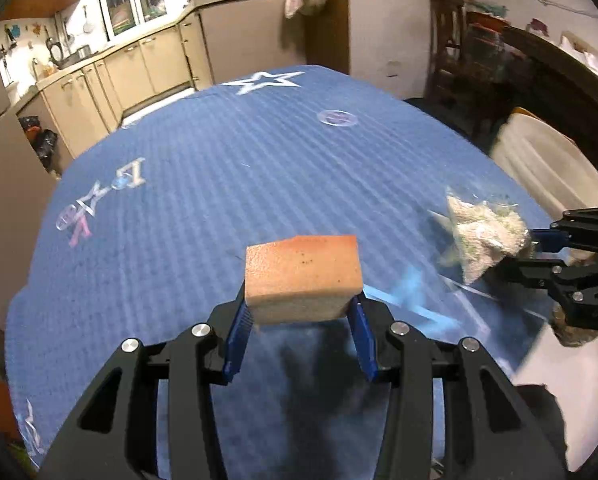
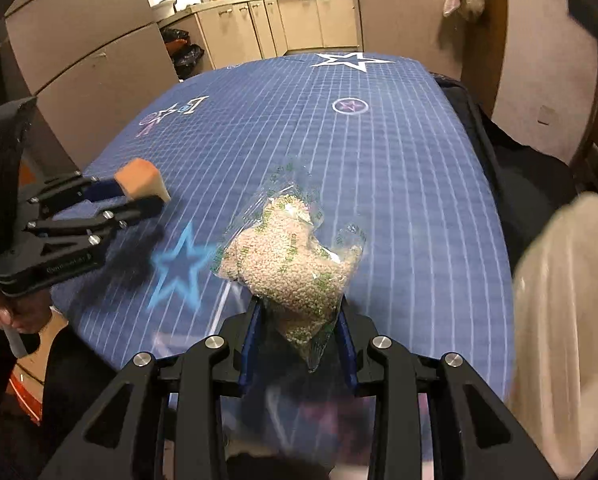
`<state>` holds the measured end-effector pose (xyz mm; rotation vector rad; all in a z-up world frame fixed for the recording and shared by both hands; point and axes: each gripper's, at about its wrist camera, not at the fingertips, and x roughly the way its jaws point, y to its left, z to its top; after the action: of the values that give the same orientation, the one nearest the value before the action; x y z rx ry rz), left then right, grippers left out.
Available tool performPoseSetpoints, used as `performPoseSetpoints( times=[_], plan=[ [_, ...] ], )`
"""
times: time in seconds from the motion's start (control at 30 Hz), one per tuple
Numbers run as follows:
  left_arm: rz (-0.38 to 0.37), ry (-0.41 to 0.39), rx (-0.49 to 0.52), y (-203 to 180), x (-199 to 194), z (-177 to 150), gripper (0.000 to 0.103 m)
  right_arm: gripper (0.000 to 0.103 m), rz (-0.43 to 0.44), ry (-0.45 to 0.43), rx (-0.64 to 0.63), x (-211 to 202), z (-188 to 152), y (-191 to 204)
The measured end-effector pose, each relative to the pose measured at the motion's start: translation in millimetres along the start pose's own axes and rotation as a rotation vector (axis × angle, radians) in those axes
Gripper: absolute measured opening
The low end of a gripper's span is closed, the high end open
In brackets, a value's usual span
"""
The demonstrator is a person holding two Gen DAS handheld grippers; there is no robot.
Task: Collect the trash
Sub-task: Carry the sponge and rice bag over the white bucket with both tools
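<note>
Now left gripper (image 1: pixel 301 312) pinches sponge (image 1: pixel 302 276); right gripper (image 2: pixel 299 336) clamps pellet bag (image 2: pixel 295 264).

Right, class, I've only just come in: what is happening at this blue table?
A person is clearing a blue star-patterned table with two handheld grippers. The left gripper clamps an orange sponge block. The right gripper pinches a clear plastic bag of small beige pellets. Both things are held above the table. No bin can be made out.
</note>
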<state>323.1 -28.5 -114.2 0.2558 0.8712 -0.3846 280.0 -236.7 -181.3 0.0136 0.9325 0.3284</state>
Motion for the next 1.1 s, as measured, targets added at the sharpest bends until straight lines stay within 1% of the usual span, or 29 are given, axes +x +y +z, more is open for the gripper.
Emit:
performPoseSetpoints(
  times=[0.1,0.17,0.23,0.33,0.47,0.57,0.63,0.67,0.8,0.87,0.97,1.1],
  plan=[
    [-0.048,0.008,0.009,-20.8,-8.5,-6.2,0.043,0.034,-0.014,-0.031,0.024,-24.3,-27.6,-5.1],
    [-0.076,0.005,0.035,-41.5,-13.0,-5.6,0.043,0.034,-0.024,-0.053,0.047,-43.1,-43.0,-11.1],
    [-0.1,0.001,0.058,-55.6,-14.9,-2.9,0.043,0.034,-0.035,-0.073,0.067,-59.0,-52.5,-19.6],
    [-0.111,-0.01,0.113,-81.5,-12.6,8.7,0.043,0.034,-0.069,-0.111,0.099,-88.5,-60.7,-39.6],
    [-0.157,-0.024,0.179,-116.6,-7.2,33.8,0.043,0.034,-0.139,-0.164,0.136,-131.6,-70.0,-73.5],
    [-0.18,-0.05,0.237,-147.8,-6.4,56.8,0.043,0.034,-0.215,-0.195,0.182,-163.3,-73.0,-109.5],
    [-0.195,-0.069,0.274,-166.0,-5.9,72.3,0.043,0.034,-0.256,-0.204,0.203,-177.0,-74.6,-129.2],
    [-0.215,-0.079,0.297,-179.4,-5.8,83.9,0.043,0.034,-0.277,-0.209,0.221,-185.8,-76.3,-142.1],
    [-0.266,-0.101,0.347,-216.4,-9.6,109.7,0.043,0.034,-0.334,-0.212,0.259,-205.9,-74.2,-182.3],
    [-0.294,-0.104,0.372,-235.4,-6.4,126.1,0.043,0.034,-0.339,-0.209,0.281,-213.6,-74.1,-201.3],
    [-0.309,-0.105,0.41,-259.7,2.0,144.2,0.043,0.034,-0.371,-0.194,0.297,-220.4,-70.8,-228.4],
    [-0.354,-0.077,0.437,-279.4,12.3,162.2,0.043,0.034,-0.372,-0.159,0.315,-216.3,-57.0,-254.9]
  ],
)
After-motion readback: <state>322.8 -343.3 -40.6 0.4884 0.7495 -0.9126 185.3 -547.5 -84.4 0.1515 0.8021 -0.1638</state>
